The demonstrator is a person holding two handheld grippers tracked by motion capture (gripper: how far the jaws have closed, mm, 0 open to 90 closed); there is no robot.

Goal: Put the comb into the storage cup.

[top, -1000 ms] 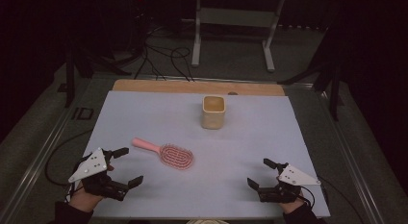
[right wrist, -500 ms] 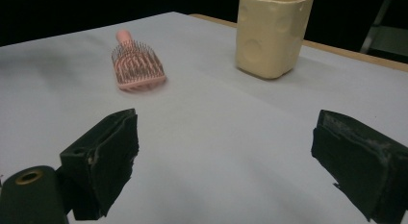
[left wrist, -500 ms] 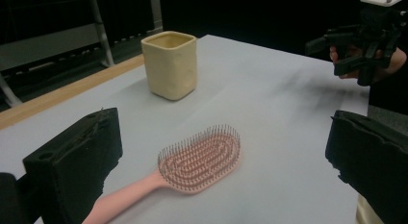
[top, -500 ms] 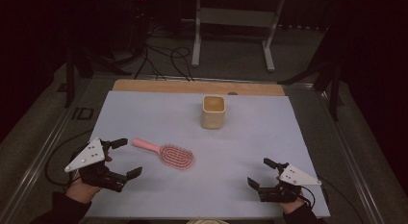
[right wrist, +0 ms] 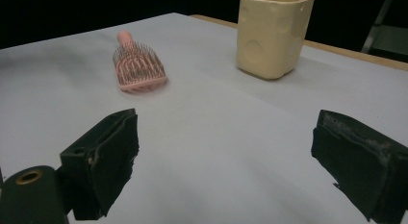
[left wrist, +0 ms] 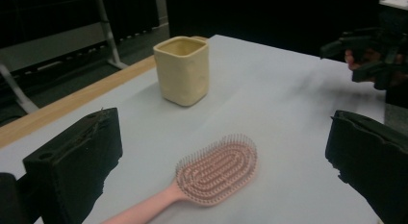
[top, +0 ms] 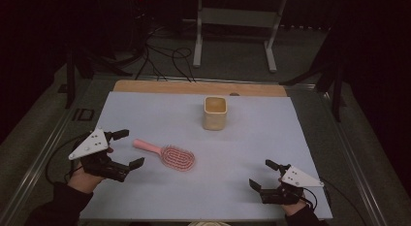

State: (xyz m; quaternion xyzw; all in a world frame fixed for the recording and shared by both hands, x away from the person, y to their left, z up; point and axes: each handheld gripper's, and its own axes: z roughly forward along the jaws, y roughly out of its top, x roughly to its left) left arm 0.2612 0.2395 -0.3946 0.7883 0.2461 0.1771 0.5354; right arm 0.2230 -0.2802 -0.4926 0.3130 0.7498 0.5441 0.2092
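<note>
Clearly the pink hairbrush (top: 167, 154) is the thing in hand, lying bristles-up on the pale blue table cover (top: 291, 138), just beside the left gripper (top: 130, 148).

Going from big to small: the cover spans the table; a cream square cup (top: 214, 112) stands upright farther back, well apart from the brush; the left gripper hovers at the handle end with its jaws wide apart, while the right gripper (top: 261, 174) rests near the front edge, jaws also spread and holding nothing. That brush looks like light, stiff plastic, probably smooth and a bit slippery. I'd judge the slim handle (top: 147, 146) the best place to pinch, since the oval head's bristles would give uneven purchase.
</note>
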